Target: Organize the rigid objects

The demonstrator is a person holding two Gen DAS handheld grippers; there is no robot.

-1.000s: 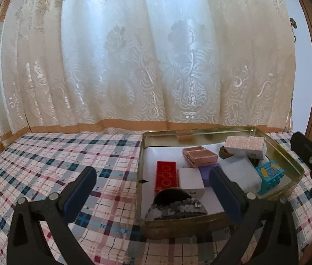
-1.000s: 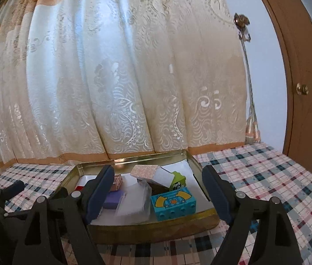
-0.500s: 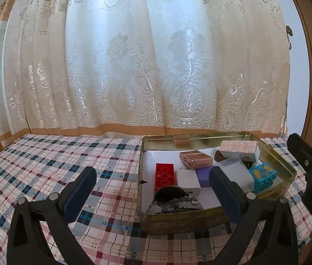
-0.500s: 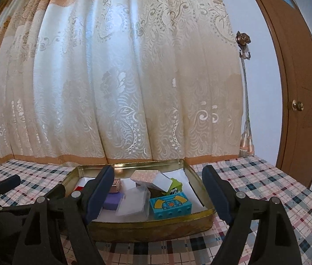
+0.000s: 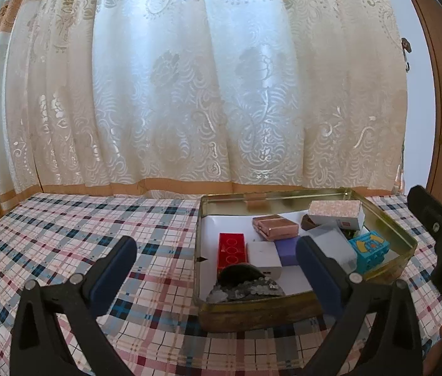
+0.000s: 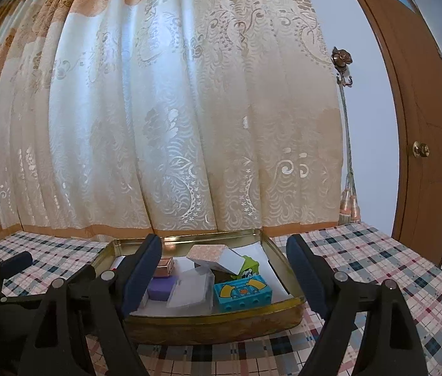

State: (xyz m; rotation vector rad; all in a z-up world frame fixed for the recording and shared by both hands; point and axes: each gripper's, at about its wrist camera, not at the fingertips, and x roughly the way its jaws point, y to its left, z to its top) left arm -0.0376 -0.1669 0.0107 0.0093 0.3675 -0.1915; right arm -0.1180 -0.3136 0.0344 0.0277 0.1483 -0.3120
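A gold metal tin [image 5: 252, 311] sits on the plaid tablecloth and holds several small items: a red brick [image 5: 231, 249], a copper box [image 5: 275, 226], a white box [image 5: 263, 255], a purple block [image 5: 286, 247], a blue toy block [image 5: 368, 247], a patterned box [image 5: 335, 211] and a dark glittery piece [image 5: 246, 286]. My left gripper [image 5: 213, 271] is open and empty, just in front of the tin's near left corner. My right gripper [image 6: 224, 271] is open and empty, in front of the tin [image 6: 214, 329], with the blue toy block [image 6: 243, 293] between its fingers in view.
A plaid tablecloth [image 5: 80, 235] covers the surface. A lace curtain [image 5: 205, 94] hangs right behind the tin. A brown door [image 6: 424, 125] with a knob stands at the right. The right gripper's body shows at the left wrist view's right edge [image 5: 440, 238].
Both grippers have drawn back and tilted up from the tin, so it sits lower and smaller in both views. Both stay open and empty.
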